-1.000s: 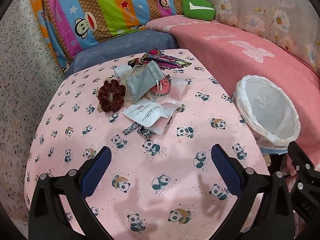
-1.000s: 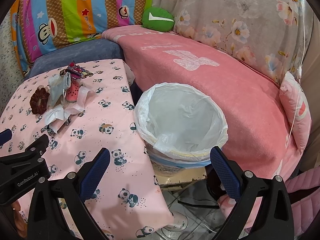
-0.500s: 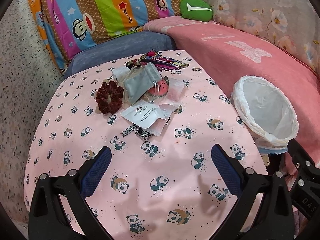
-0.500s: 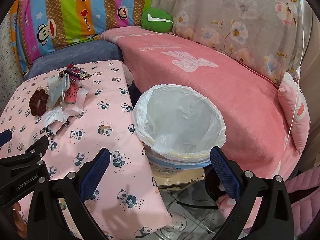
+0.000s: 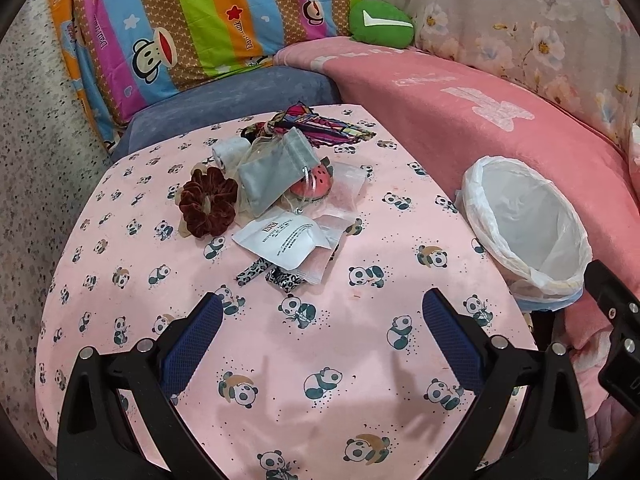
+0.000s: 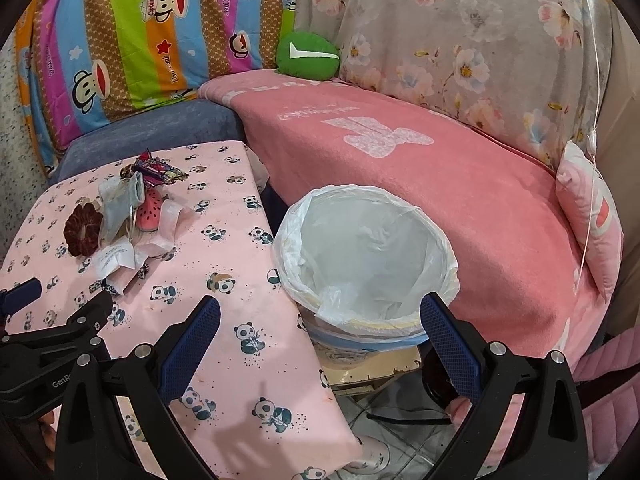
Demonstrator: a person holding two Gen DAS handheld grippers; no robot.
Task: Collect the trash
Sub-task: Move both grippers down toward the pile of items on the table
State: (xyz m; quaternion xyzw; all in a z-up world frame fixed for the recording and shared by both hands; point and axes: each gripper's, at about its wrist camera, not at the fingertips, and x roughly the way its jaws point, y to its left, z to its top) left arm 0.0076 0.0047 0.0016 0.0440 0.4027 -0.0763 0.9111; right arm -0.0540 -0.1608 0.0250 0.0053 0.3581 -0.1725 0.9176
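Note:
A heap of small items lies on the pink panda-print table [image 5: 304,368]: a white paper packet [image 5: 282,236], clear plastic bags [image 5: 340,196], a grey pouch [image 5: 272,176], a maroon scrunchie [image 5: 206,202], a watermelon-shaped piece [image 5: 316,184] and a colourful wrapper [image 5: 316,124]. The heap also shows in the right wrist view [image 6: 120,224]. A bin lined with a white bag [image 5: 524,224] [image 6: 368,256] stands right of the table. My left gripper [image 5: 320,340] is open and empty, above the table short of the heap. My right gripper [image 6: 320,340] is open and empty, near the bin's front rim.
A pink-covered sofa [image 6: 420,152] runs behind the bin, with a green cushion [image 6: 308,56], a striped monkey-print pillow [image 5: 192,28] and a small pink pillow [image 6: 592,212]. A blue-grey cushion [image 5: 232,96] lies behind the table. Tiled floor [image 6: 400,432] shows under the bin.
Both grippers have drawn back and up slightly, so the heap and the bin sit a little farther away. Both stay open. Nothing on the table has moved.

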